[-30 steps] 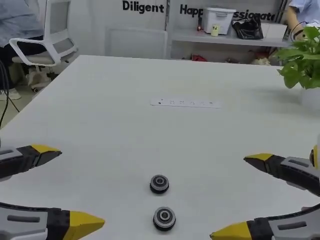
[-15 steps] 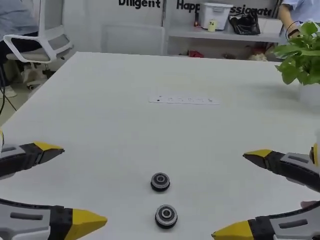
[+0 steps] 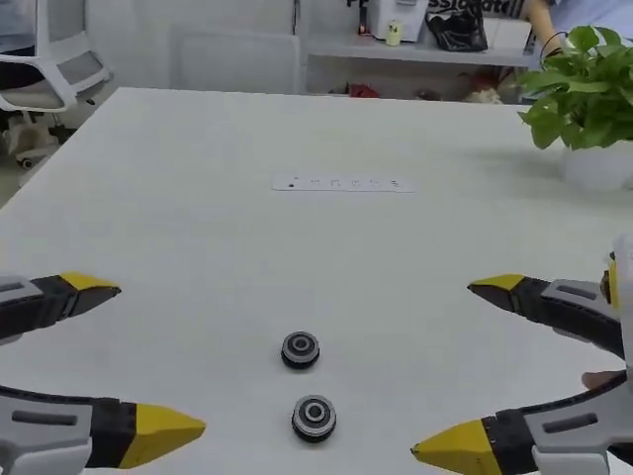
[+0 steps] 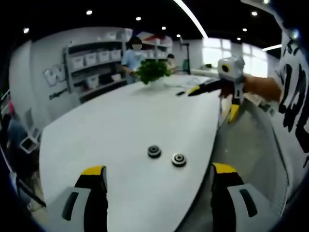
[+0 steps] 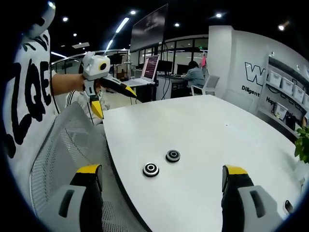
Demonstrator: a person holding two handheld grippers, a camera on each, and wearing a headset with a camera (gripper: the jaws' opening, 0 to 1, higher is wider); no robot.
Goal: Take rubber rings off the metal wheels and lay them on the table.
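Two small metal wheels with black rubber rings lie flat on the white table (image 3: 198,218): one farther out (image 3: 300,350), one nearer the front edge (image 3: 315,418). My left gripper (image 3: 158,358) stands open to their left, and my right gripper (image 3: 442,369) stands open to their right. Neither touches a wheel. In the left gripper view both wheels (image 4: 154,151) (image 4: 178,159) lie ahead of the wide-apart jaws, with the right gripper (image 4: 211,102) beyond. From the right gripper view, the wheels (image 5: 173,155) (image 5: 150,169) sit ahead and the left gripper (image 5: 116,103) is opposite.
A flush socket strip (image 3: 341,184) is set into the table's middle. A green plant (image 3: 579,84) in a white pot stands at the far right corner. A white office chair (image 3: 49,69) is beyond the far left edge, and shelves line the back wall.
The head camera has shifted, so the scene sits slightly higher and to the left. Both grippers stay open in much the same places, and the wheels have not moved.
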